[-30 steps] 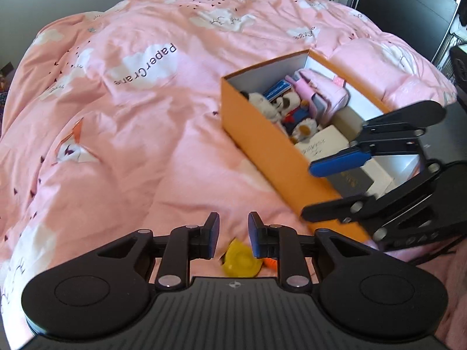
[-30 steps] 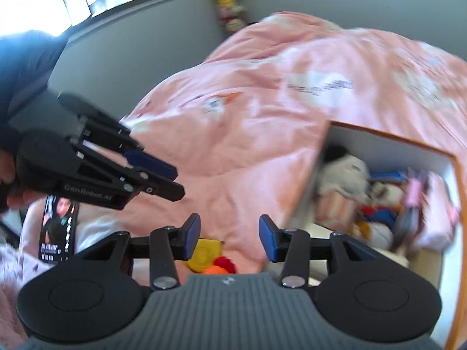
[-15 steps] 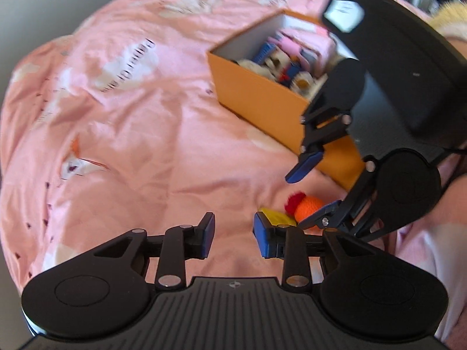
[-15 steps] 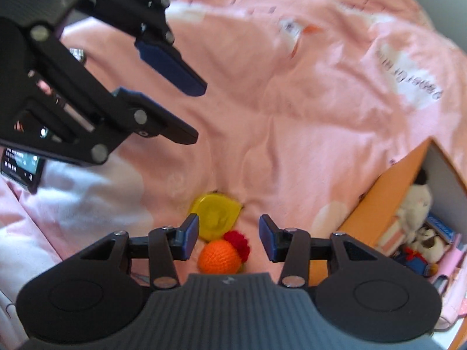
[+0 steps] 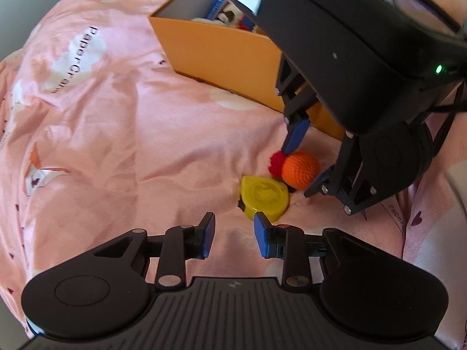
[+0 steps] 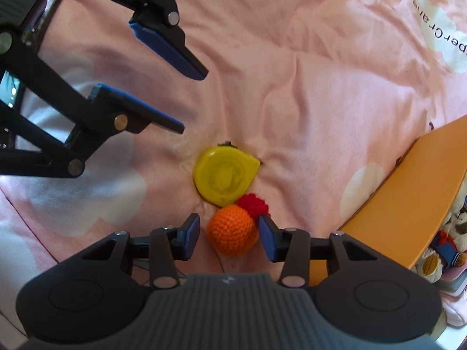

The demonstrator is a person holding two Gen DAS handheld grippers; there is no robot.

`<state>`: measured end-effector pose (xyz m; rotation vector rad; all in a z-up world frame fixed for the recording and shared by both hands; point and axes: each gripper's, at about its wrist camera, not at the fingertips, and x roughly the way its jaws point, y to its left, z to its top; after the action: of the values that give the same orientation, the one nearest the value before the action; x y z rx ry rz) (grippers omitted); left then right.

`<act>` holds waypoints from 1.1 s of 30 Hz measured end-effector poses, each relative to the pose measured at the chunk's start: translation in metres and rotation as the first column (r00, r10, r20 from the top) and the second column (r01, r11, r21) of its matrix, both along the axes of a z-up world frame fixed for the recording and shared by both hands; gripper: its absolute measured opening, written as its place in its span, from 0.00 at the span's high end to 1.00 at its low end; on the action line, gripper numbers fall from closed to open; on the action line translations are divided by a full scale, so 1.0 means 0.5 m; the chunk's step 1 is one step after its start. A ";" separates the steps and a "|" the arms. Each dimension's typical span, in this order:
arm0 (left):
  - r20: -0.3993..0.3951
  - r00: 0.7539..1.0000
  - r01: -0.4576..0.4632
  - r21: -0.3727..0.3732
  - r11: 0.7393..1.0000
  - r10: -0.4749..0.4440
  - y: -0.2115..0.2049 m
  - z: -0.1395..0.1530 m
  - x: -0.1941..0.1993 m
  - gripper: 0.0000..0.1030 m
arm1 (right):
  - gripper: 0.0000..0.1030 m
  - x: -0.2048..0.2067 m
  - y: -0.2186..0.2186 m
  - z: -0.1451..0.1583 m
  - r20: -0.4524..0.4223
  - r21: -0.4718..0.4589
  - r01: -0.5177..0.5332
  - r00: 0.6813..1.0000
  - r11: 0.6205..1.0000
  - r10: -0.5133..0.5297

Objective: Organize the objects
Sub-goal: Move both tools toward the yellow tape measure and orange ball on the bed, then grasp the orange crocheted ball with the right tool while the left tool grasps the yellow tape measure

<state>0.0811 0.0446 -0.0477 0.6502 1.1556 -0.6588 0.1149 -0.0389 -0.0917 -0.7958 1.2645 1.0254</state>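
1. Right gripper [image 6: 229, 239]: pointing down at the pink duvet [image 6: 321, 93]; jaws apart, straddling the orange crocheted ball [image 6: 232, 230]. The right pad appears to touch the ball; a slight gap shows at the left pad. Not clamped.
2. Orange crocheted ball: between the right gripper's fingers, a red knitted tuft [image 6: 253, 204] on its far side.
3. Yellow tape measure [image 6: 224, 175]: just beyond the ball, touching it; lies flat on the duvet.
4. Left gripper [image 5: 234, 237]: jaws apart after just opening, nothing between them; the tape measure lies just ahead, off the right fingertip.
5. Orange cardboard box [image 5: 221, 55]: farther ahead of the left gripper, holding plush toys [image 6: 458, 230].
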 end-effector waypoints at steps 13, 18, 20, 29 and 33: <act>-0.064 0.998 0.005 -0.047 0.999 -0.008 -0.015 -0.051 0.004 0.62 | 0.59 0.007 0.001 -0.029 0.013 -0.036 0.015 1.000 0.999 -0.014; -0.070 0.998 0.004 -0.045 0.999 -0.007 -0.016 -0.057 0.005 0.59 | 0.57 0.008 0.003 -0.040 0.009 -0.051 0.031 1.000 0.998 -0.030; -0.070 0.998 0.001 -0.048 0.999 -0.005 -0.016 -0.055 0.004 0.59 | 0.58 0.005 0.003 -0.040 0.012 -0.046 0.029 1.000 0.999 -0.028; -0.066 0.998 -0.007 -0.053 0.999 0.004 -0.013 -0.045 0.003 0.52 | 0.59 -0.013 -0.008 -0.026 0.039 -0.005 0.037 0.999 0.999 -0.037; -0.065 0.998 -0.001 -0.050 0.999 -0.003 -0.014 -0.043 0.005 0.50 | 0.59 -0.018 -0.017 -0.003 0.051 0.027 0.039 0.998 0.999 -0.040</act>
<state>0.0836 0.0375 -0.0692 0.5903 1.1949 -0.7120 0.1057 -0.0475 -0.0931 -0.7701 1.2166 0.9818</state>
